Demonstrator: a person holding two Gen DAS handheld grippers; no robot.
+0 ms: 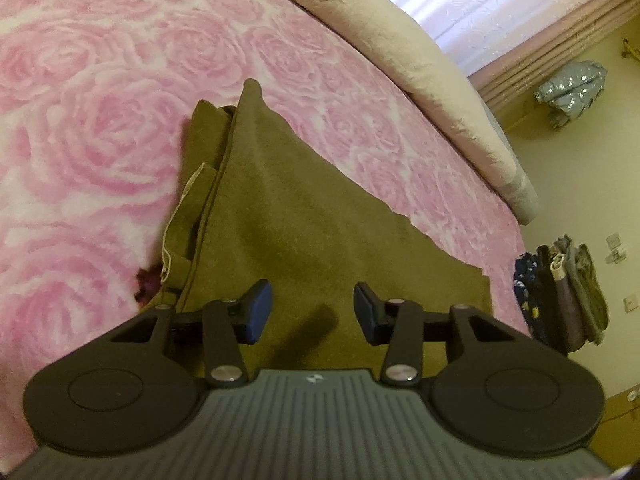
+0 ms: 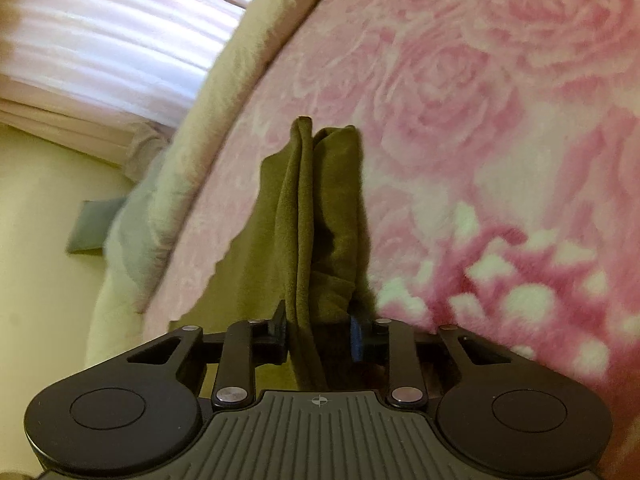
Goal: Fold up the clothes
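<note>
An olive-green garment (image 1: 280, 216) lies partly folded on a pink rose-patterned blanket (image 1: 100, 100). Its folded layers and a pale hem edge show along its left side. My left gripper (image 1: 313, 312) is open just above the garment's near part, with nothing between its blue pads. In the right wrist view the same garment (image 2: 320, 208) stands in bunched folds on the blanket (image 2: 500, 100). My right gripper (image 2: 318, 334) is shut on the garment's near edge, with cloth pinched between the pads.
A beige quilt (image 1: 420, 64) runs along the bed's far edge; it also shows in the right wrist view (image 2: 224, 92). Pale curtains (image 1: 500, 4) hang behind. A stack of folded clothes (image 1: 564, 300) sits at the right, and a silver-grey jacket (image 1: 572, 88) lies on the floor.
</note>
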